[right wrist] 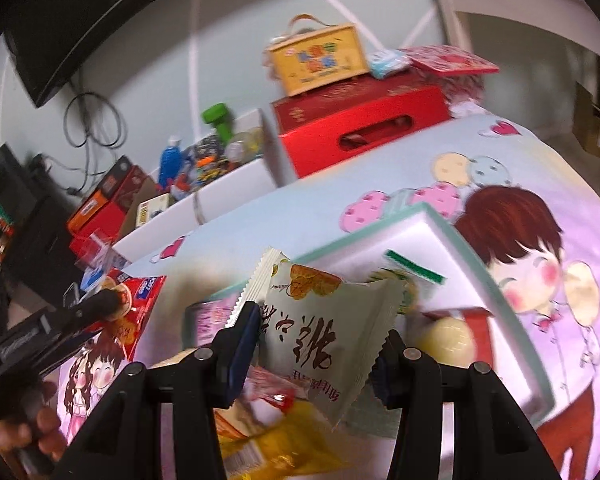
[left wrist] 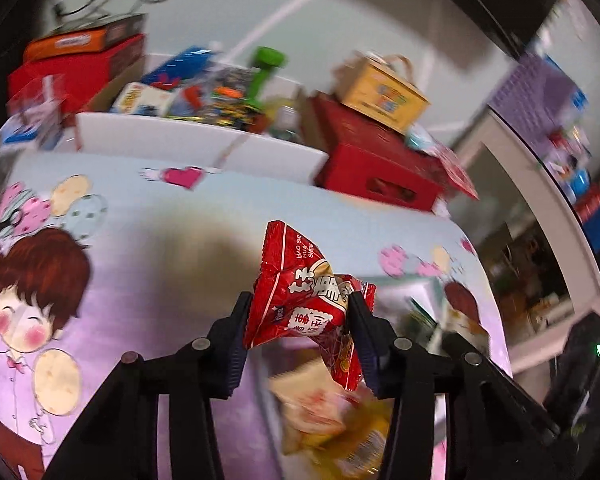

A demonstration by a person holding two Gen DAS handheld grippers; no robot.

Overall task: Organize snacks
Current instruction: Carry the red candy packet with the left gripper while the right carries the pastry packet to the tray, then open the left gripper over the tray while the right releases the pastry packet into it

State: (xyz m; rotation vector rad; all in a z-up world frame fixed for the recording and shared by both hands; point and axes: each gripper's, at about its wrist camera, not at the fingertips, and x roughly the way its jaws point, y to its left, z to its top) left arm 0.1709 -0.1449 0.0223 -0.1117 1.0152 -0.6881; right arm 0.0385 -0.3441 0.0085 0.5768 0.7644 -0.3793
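Fingers: left gripper [left wrist: 300,332] pinches red packet [left wrist: 300,300], right gripper [right wrist: 320,344] pinches pale packet [right wrist: 332,328] | step: I carry both clear of the pile [right wrist: 268,432] | care: steady grip, drop into tray [right wrist: 452,232] singly.

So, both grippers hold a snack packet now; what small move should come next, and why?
Probably carry the pale green packet in the right gripper over the white box just beyond it; the left gripper already grips the red packet, lifted above the pile.
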